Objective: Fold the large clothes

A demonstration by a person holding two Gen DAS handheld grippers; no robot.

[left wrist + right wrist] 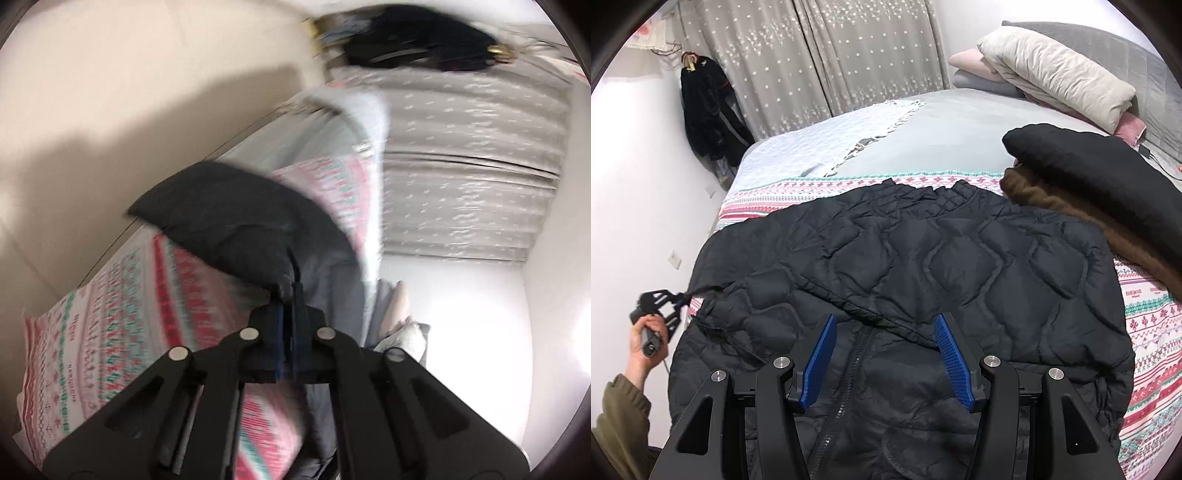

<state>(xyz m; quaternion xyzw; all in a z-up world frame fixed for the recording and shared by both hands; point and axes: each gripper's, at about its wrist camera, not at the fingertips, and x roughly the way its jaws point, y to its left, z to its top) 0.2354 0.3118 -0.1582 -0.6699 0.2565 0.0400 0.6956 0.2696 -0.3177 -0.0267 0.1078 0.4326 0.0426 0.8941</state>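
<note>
A black quilted puffer jacket (923, 258) lies spread front up on a patterned blanket (1145, 314) on the bed, its zipper (849, 369) running toward me. At the bed's left edge my left gripper (677, 297) is shut on the end of the jacket's left sleeve (738, 302). In the blurred left wrist view, that gripper (291, 291) pinches dark sleeve fabric (221, 214) above the blanket (110, 314). My right gripper (886, 332) hangs open over the jacket's lower front. Its blue pads (820, 358) stand on either side of the zipper, with nothing gripped.
A folded brown garment (1071, 210) under a black one (1100, 170) sits at the jacket's right shoulder. Folded quilts (1052, 74) are stacked at the bed's far right. Dark clothes (705, 110) hang by the curtain (812, 55). A white wall (646, 203) borders the bed's left side.
</note>
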